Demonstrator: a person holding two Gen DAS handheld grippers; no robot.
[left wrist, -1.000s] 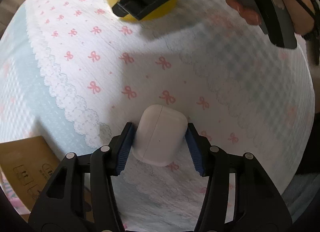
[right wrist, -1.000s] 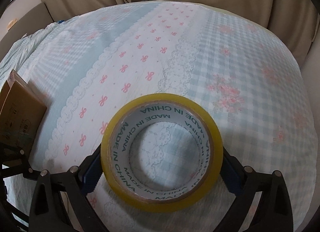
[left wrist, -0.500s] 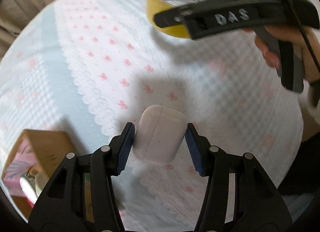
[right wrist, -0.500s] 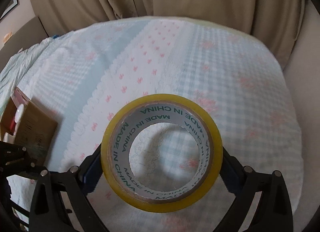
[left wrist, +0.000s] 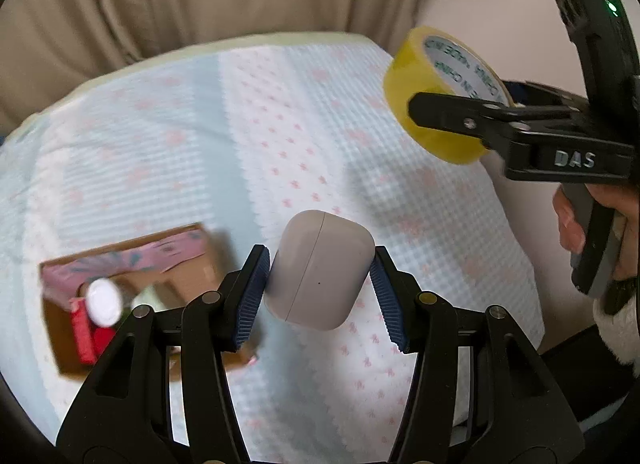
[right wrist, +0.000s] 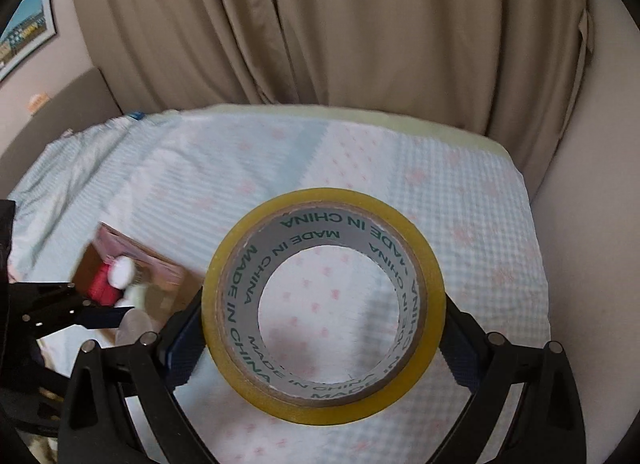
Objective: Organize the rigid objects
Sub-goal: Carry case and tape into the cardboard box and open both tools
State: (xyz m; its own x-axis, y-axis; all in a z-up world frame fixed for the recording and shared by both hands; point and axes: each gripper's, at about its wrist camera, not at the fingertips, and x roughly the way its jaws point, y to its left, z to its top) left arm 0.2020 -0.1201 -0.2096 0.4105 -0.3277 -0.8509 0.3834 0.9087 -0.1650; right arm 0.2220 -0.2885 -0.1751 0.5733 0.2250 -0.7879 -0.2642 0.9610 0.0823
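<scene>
Two grips to note. We see the left gripper [left wrist: 318,290] with its blue ribbed pads [left wrist: 252,296] pressed on either side of a white earbud case [left wrist: 318,270]; the jaws stand narrow, set only as wide as the case. The case hangs tilted above the bedspread [left wrist: 256,112], its hinge seam running from 12 down toward 7 o'clock.

We see the right gripper [right wrist: 324,340] clamped on a yellow roll of packing tape [right wrist: 324,302], its jaws spread wide across the roll's outer rim at 9 and 3 o'clock. The cardboard core reads "MADE IN CHINA" in green, and the bedspread shows through the hole. In the left wrist view the same roll sits at 2 o'clock, held off the bed, with a hand [left wrist: 592,224] wrapped on the gripper handle at 3 o'clock.

Outward from the case, at 9 o'clock in the left wrist view, an open cardboard box [left wrist: 188,276] rests on the bedspread, pink patterned lining on its far flap. Inside we make out a white round cap [left wrist: 103,301] and something red [left wrist: 86,330]; blur hides the rest. The right wrist view puts the box at 9 o'clock, just behind the left gripper's fingertip.

Beige curtains [right wrist: 340,24] hang past the bed at 12 o'clock. A framed picture [right wrist: 28,24] hangs at 10 o'clock in the right wrist view.
</scene>
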